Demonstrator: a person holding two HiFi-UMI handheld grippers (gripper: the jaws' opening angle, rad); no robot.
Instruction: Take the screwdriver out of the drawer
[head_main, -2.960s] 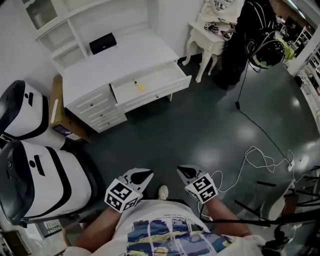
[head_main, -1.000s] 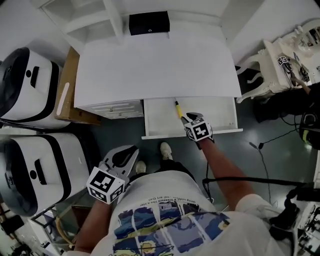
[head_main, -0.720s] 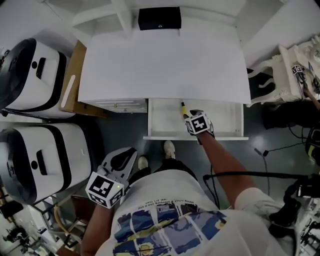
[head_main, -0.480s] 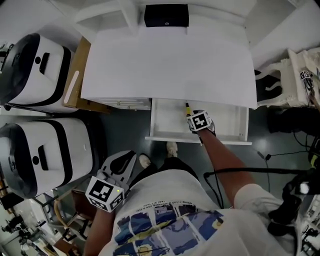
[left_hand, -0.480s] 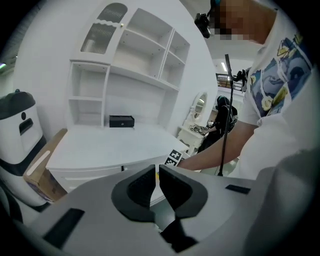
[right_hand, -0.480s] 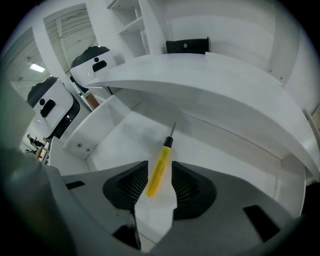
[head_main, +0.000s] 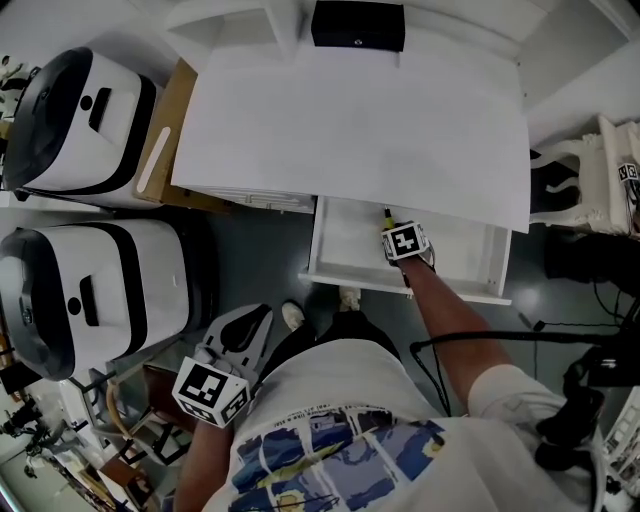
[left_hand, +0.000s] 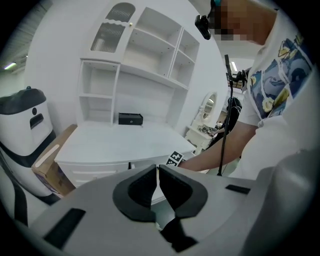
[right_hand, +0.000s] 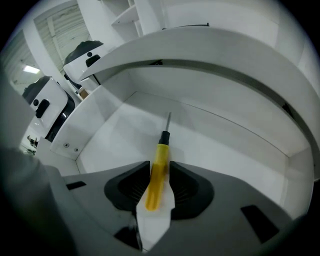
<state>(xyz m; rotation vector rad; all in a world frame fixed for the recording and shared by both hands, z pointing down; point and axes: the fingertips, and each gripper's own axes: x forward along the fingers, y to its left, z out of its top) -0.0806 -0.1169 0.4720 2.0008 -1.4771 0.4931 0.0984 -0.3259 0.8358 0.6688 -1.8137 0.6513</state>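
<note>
The screwdriver (right_hand: 161, 150) is straddled by the right claw (right_hand: 159, 169), its closing jaws not yet pressed on, for lifting from the drawer (right_hand: 115, 137) beneath.

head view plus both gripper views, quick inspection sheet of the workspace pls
surface: white desk top, bare except a black box at its back
job's things: yellow screwdriver lying in the open drawer
clutter: nothing seen
grippers: right gripper closing, its fingers either side of the handle; left gripper shut, empty
cables: black cable by the person's right arm
surroundings: two white units and a cardboard box left of the desk
</note>
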